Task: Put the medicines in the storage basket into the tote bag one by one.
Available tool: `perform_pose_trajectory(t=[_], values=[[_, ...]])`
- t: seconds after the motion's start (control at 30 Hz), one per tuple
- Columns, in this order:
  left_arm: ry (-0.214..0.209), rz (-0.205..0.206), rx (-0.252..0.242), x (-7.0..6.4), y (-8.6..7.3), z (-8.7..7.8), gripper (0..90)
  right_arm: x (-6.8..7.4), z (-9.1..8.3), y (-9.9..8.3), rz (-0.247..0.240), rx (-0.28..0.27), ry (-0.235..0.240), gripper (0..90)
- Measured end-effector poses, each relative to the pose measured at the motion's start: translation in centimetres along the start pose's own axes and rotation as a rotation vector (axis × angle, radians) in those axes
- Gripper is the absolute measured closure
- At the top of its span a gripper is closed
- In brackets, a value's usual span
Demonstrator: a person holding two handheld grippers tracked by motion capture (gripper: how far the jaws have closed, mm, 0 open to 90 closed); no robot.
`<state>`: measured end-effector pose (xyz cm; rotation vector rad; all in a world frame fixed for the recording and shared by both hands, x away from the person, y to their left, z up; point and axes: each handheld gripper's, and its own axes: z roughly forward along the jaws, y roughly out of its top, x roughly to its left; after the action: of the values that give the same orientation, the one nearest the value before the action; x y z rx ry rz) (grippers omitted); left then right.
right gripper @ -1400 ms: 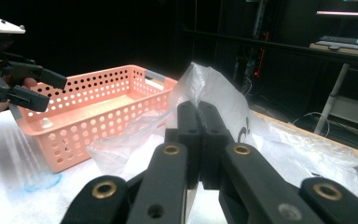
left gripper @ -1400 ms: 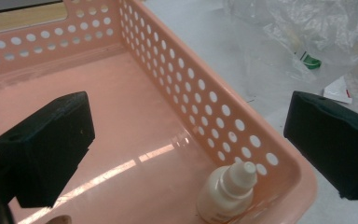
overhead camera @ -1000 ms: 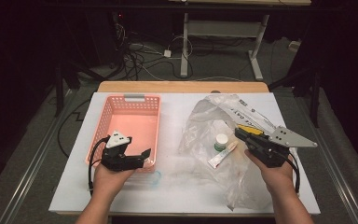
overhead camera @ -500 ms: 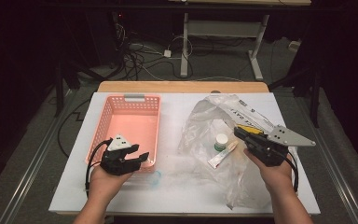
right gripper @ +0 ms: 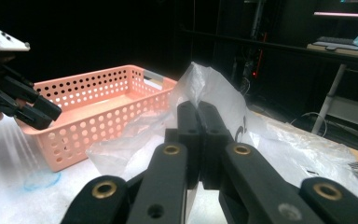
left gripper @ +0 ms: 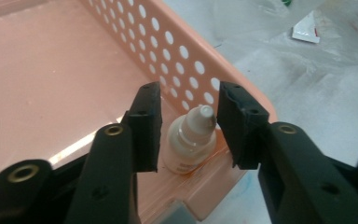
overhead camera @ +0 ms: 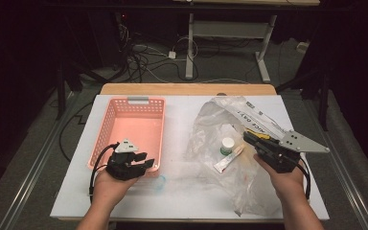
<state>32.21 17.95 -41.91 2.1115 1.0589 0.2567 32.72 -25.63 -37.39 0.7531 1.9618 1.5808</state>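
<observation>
Here the small white dropper bottle [left gripper: 192, 144] stands upright in the near corner of the pink basket [overhead camera: 129, 125], right against its perforated wall. The left claw [left gripper: 189, 123] is spread wide, one jaw on each side of the bottle, neither touching it; the bottle sits between and just below the tips. The right claw [right gripper: 198, 140] is pressed together, pinching a fold of the clear plastic bag [overhead camera: 230, 143] on the white worktop [overhead camera: 177, 110], well apart from the basket.
</observation>
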Motion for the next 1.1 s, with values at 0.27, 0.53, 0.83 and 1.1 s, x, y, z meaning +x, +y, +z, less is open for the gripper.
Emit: perform_pose_trajectory(t=[0.27, 0.53, 0.83, 1.1], values=[[0.006, -0.007, 0.009, 0.47, -0.17, 0.24, 68.9, 0.1, 0.07, 0.07, -0.001, -0.002, 0.0, 90.0], [0.004, 0.018, 0.015, 0.29, -0.23, 0.31, 70.1, 0.19, 0.22, -0.02, -0.002, 0.005, 0.001, 90.0], [0.013, 0.036, -0.012, 0.27, -0.36, 0.21, 73.3, 0.16, 0.2, -0.03, -0.005, 0.005, 0.0, 90.0], [0.032, 0.045, -0.032, 0.19, -0.4, -0.01, 73.4, 0.19, 0.17, -0.02, -0.002, 0.004, 0.001, 90.0]])
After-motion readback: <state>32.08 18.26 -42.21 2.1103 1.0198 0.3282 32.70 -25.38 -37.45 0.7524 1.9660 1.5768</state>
